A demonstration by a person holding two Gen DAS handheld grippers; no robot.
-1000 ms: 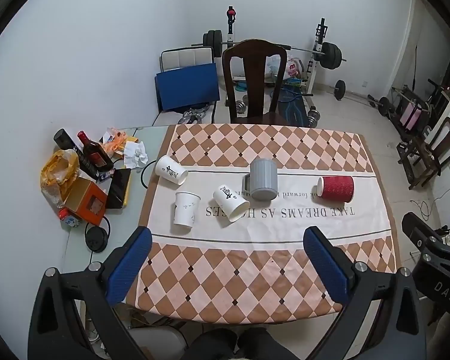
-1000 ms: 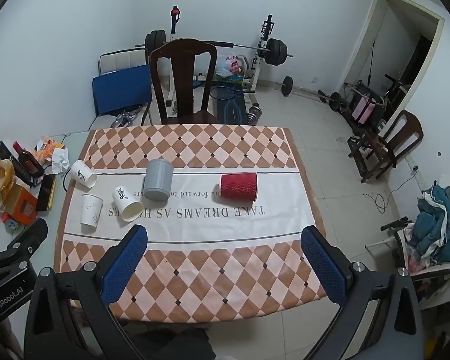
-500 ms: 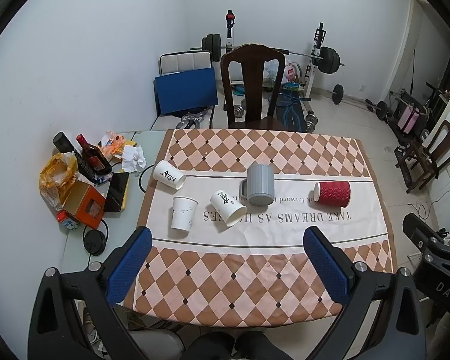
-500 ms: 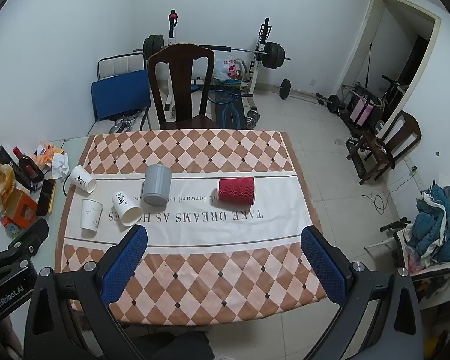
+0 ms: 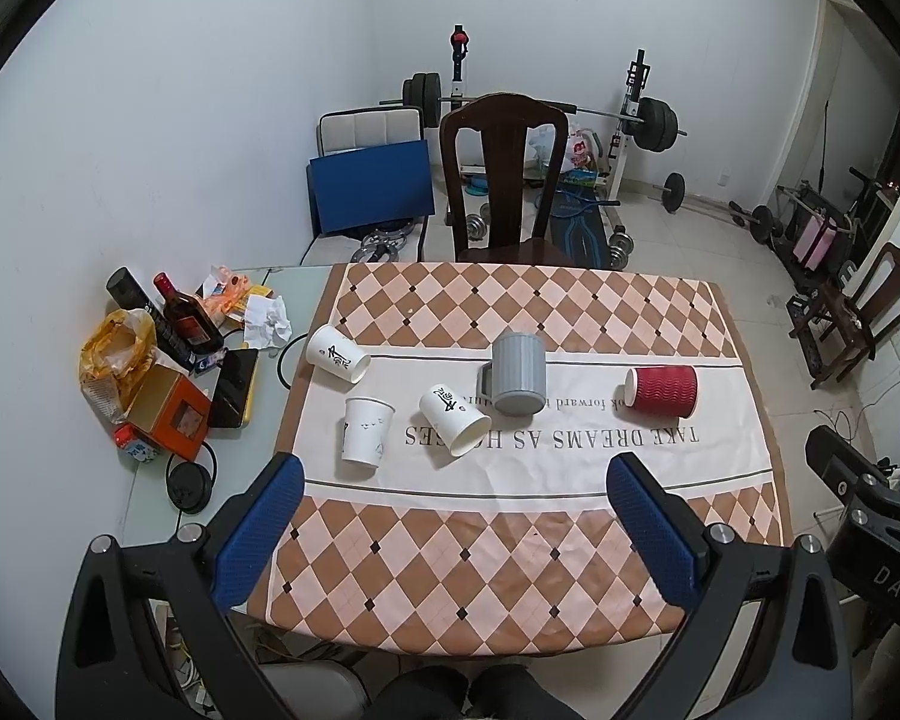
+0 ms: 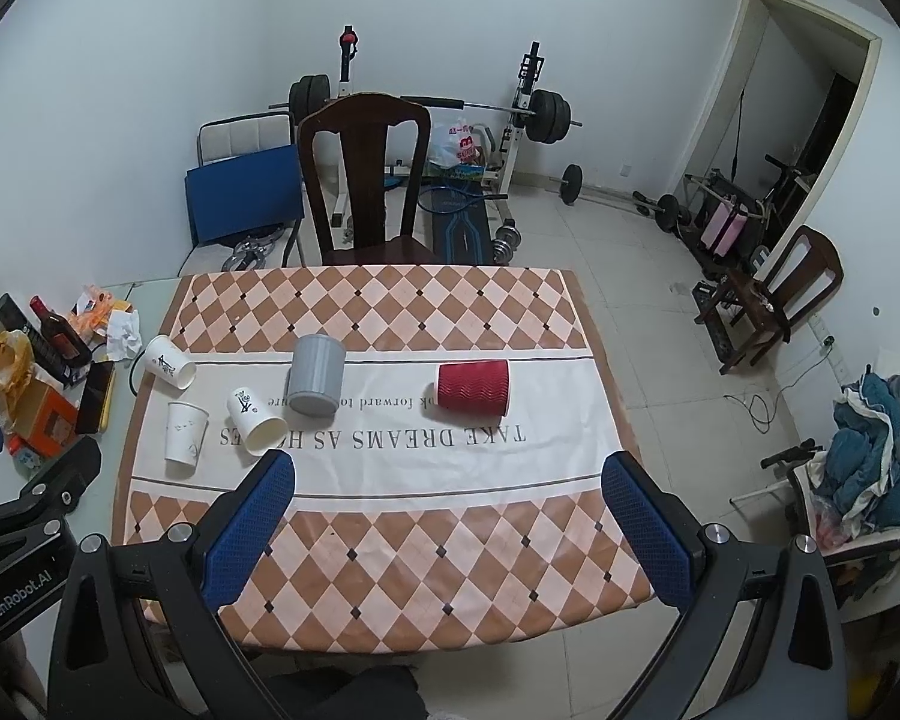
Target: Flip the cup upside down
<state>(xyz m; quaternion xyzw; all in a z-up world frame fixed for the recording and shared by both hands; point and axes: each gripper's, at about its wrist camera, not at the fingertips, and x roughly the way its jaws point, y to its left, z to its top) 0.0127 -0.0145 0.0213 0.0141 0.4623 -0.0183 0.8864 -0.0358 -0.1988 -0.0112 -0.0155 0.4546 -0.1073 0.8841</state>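
You hold the left tool [image 5: 450, 516] and right tool [image 6: 447, 513] high above the surface [image 5: 510, 570], jaws spread wide and empty, since the cups, among them the red cup [image 6: 473, 389] on its side, lie well ahead ungrasped.

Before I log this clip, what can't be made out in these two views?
- Grey mug handle: hidden behind its body in the right wrist view.
- Small print on the tablecloth: partly covered by the mug and red cup.
- Bottle labels: too small.
- Table's near edge: blocked by each open hand-held gripper.
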